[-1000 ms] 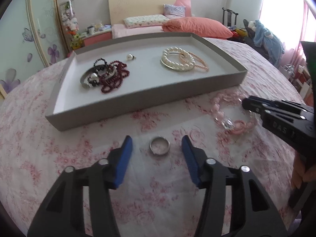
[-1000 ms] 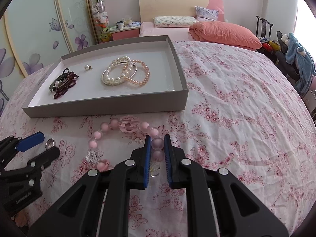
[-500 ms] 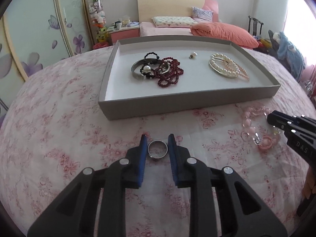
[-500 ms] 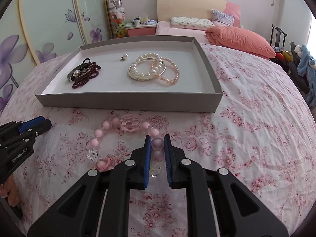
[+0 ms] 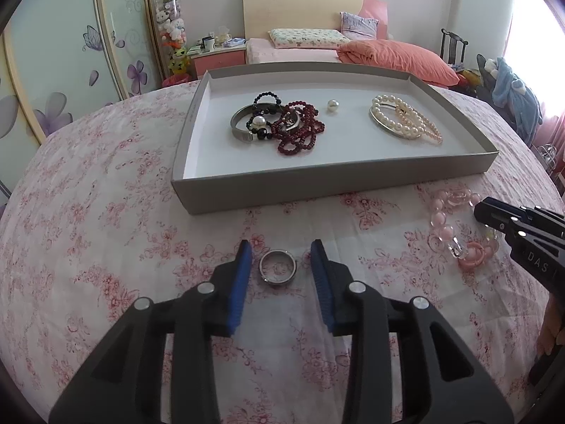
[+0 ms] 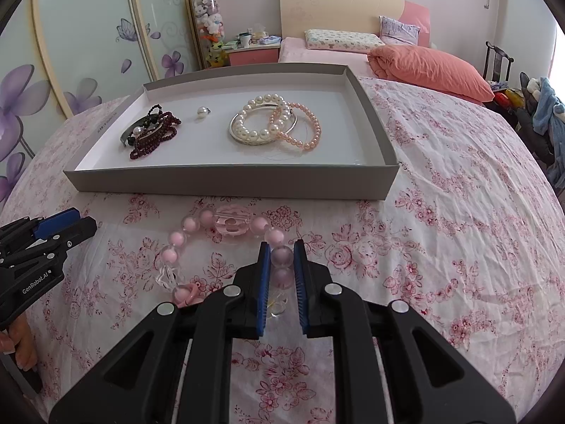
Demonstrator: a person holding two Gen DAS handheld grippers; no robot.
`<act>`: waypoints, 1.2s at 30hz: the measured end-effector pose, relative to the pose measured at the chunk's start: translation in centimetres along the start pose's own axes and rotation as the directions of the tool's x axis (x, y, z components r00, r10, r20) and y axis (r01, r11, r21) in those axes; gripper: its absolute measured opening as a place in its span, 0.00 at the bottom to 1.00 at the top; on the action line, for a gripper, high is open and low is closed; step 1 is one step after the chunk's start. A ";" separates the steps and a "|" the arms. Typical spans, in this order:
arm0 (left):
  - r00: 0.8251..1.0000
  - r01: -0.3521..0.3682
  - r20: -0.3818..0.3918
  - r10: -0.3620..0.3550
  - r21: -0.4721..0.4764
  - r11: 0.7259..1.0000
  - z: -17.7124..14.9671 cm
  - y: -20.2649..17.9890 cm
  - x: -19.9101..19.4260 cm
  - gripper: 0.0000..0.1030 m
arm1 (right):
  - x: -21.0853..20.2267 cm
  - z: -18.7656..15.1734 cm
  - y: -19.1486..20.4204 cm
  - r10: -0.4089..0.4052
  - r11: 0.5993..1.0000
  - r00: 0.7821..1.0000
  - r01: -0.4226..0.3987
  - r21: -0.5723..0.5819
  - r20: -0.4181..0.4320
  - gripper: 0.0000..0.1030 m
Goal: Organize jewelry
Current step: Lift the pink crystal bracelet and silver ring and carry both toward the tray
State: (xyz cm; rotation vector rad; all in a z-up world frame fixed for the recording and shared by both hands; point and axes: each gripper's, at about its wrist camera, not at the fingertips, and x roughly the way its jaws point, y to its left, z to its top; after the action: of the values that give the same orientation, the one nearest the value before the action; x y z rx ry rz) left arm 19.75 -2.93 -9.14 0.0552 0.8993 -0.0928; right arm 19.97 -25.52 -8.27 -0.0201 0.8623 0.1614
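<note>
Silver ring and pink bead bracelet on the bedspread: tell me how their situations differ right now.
The silver ring lies flat between the open left claw, touching neither pad; the pink bead bracelet has beads pinched in the right claw. The ring is one small plain metal band; the bracelet is a larger loop of pink and clear beads. Both lie on the floral bedspread, outside the grey tray.

Both views are taken low and close over the floral tabletop (image 5: 106, 212), facing the grey tray (image 5: 317, 187) and the bed (image 6: 353, 42) behind. The tray and the pink bead bracelet (image 6: 197, 226) are shared, and each claw is caught at the other view's edge
</note>
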 end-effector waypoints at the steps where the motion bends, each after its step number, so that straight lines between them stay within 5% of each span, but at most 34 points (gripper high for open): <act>1: 1.000 0.000 0.000 0.000 -0.001 1.000 0.0 0.0 0.0 0.30 | 0.0 0.0 0.0 0.002 1.000 1.000 -0.002 0.002 0.000 0.14; 10: 1.000 0.000 0.002 0.000 -0.015 1.000 0.0 0.3 -0.1 0.22 | 0.0 0.0 0.0 0.003 1.000 1.000 -0.003 0.002 0.000 0.14; 36: 1.000 0.010 0.008 -0.009 -0.021 1.000 -0.2 0.7 -0.3 0.21 | -0.6 -0.1 -0.3 0.024 1.000 0.999 -0.024 0.016 0.024 0.14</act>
State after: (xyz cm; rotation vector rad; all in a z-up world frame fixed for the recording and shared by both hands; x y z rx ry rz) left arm 19.46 -2.21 -9.01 0.0312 0.8922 -0.0924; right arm 19.57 -25.86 -7.92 0.0075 0.8405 0.1764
